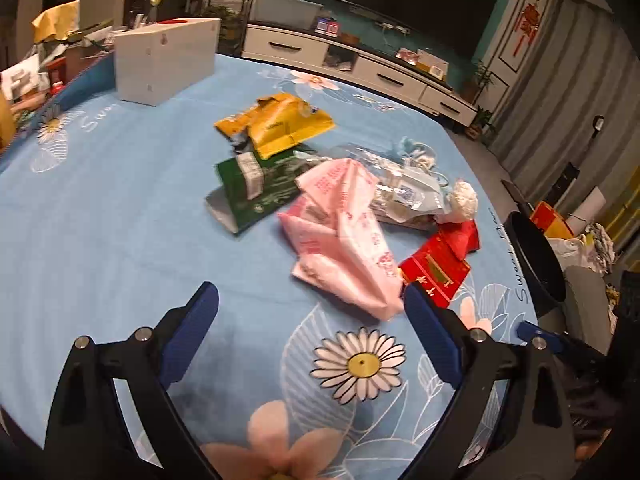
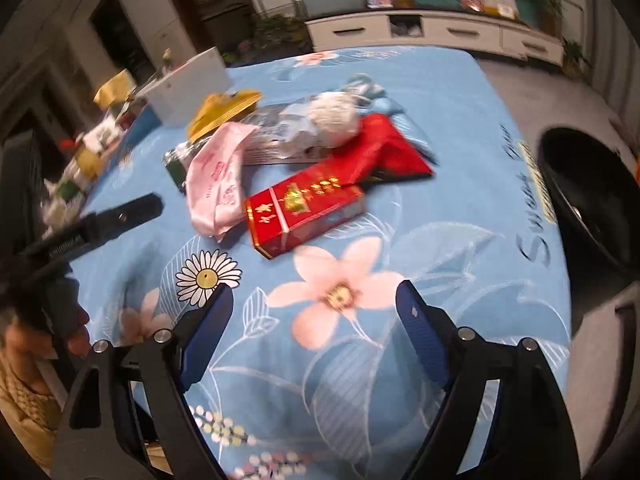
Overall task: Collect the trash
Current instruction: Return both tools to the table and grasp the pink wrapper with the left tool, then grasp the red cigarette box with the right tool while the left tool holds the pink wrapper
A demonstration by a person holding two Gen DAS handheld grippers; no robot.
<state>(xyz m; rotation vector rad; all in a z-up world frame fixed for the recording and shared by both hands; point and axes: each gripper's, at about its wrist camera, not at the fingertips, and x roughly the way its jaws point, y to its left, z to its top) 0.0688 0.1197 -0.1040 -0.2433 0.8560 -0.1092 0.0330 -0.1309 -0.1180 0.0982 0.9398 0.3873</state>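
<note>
A heap of trash lies on the blue flowered tablecloth (image 1: 100, 208): a yellow wrapper (image 1: 276, 122), a green packet (image 1: 250, 192), a pink plastic bag (image 1: 344, 240), clear plastic wrapping (image 1: 400, 188), a white crumpled tissue (image 1: 464, 196) and a red box (image 1: 438, 272). In the right wrist view the red box (image 2: 304, 212), pink bag (image 2: 220, 176) and tissue (image 2: 334, 120) show too. My left gripper (image 1: 312, 320) is open and empty, just short of the pink bag. My right gripper (image 2: 316, 316) is open and empty, short of the red box.
A black trash bin (image 2: 588, 192) stands off the table's right edge, also in the left wrist view (image 1: 536, 256). A white cardboard box (image 1: 164, 60) sits at the table's far left. Clutter lines the left edge (image 2: 80, 152). The left gripper's body (image 2: 104, 220) shows at left.
</note>
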